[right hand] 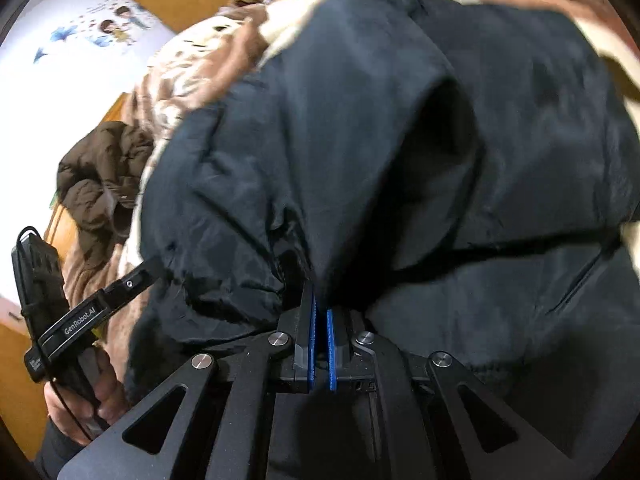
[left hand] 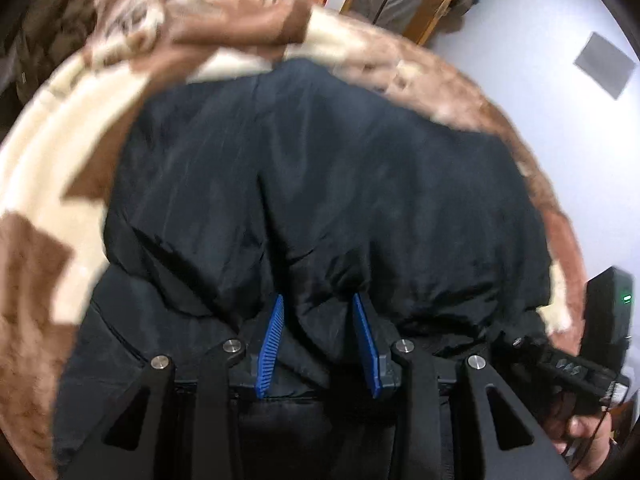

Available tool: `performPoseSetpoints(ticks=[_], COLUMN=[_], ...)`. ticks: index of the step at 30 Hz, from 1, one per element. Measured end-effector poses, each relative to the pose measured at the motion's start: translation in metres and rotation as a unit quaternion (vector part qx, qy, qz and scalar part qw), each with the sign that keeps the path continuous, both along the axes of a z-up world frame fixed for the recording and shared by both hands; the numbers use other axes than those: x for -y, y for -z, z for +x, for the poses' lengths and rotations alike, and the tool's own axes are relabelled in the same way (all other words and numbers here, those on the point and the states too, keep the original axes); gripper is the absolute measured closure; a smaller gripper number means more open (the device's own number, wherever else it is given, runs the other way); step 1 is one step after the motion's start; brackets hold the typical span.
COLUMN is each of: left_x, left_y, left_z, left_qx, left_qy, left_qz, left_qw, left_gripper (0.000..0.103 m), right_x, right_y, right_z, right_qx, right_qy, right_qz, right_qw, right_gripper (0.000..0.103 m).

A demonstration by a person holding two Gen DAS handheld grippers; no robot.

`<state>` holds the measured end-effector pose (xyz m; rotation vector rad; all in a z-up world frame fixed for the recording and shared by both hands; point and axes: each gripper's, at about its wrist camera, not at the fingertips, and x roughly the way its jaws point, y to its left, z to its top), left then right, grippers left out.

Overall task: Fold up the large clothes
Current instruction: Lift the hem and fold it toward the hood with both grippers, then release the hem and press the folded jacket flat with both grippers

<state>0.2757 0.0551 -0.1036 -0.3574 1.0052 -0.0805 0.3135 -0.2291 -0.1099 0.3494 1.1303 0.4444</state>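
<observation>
My left gripper (left hand: 318, 312) and right gripper (right hand: 320, 300) each pinch a fold of the black jacket's (left hand: 320, 180) near edge, blanket (left hand: 48, 160) margin beyond.

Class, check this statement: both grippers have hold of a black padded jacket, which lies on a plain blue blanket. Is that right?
Not quite. The blanket is not plain blue: the left wrist view shows it fluffy, in brown and cream patches. The rest stands: the left gripper has a fold of the black padded jacket between its pads, and the right gripper is shut on the cloth.
</observation>
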Motion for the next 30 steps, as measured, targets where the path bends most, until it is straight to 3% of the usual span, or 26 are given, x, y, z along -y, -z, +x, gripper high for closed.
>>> performPoseSetpoints(ticks=[2,6,11,15,18,21,24,27,30], left_x=[0.004,0.004,-0.001,-0.011,-0.023,-0.035,-0.038,-0.03,-0.032], left_y=[0.01,0.002,-0.035,-0.062,-0.053,-0.022,-0.001,0.0,-0.015], left_z=[0.001,-0.003,-0.025,-0.011,0.015,0.033,0.033,0.032,0.03], left_qx=[0.004,-0.001,0.036,0.079,0.069,0.033,0.03,0.036,0.029], left_qy=[0.003,-0.004,0.006,-0.008,-0.034,-0.055,-0.05,-0.046,-0.045], left_qz=[0.013,0.014,0.024,0.053,0.06,0.069,0.064,0.08,0.075], left_qw=[0.9999,0.9999,0.999,0.9954,0.9952,0.9955,0.9962,0.9951,0.9958], left_gripper=[0.066,0.066,0.066,0.066,0.066,0.066,0.064,0.064,0.065], right_x=[-0.002,-0.005,0.007,0.007,0.002,0.012,0.028,0.03,0.035], right_y=[0.0,-0.022,-0.084,-0.111,-0.105,-0.065,-0.034,-0.026,-0.039], right_z=[0.004,-0.004,-0.027,-0.009,0.021,0.052,0.059,0.055,0.055], right_qx=[-0.003,0.012,0.106,0.156,0.159,0.108,0.083,0.09,0.077], right_qy=[-0.004,-0.022,-0.034,-0.019,-0.009,0.012,0.02,0.023,0.026], right_qz=[-0.005,-0.041,-0.069,-0.079,-0.105,-0.151,-0.132,-0.129,-0.128], right_qw=[1.0,0.999,0.991,0.984,0.982,0.983,0.988,0.987,0.988], right_gripper=[0.099,0.083,0.08,0.08,0.08,0.08,0.08,0.08,0.08])
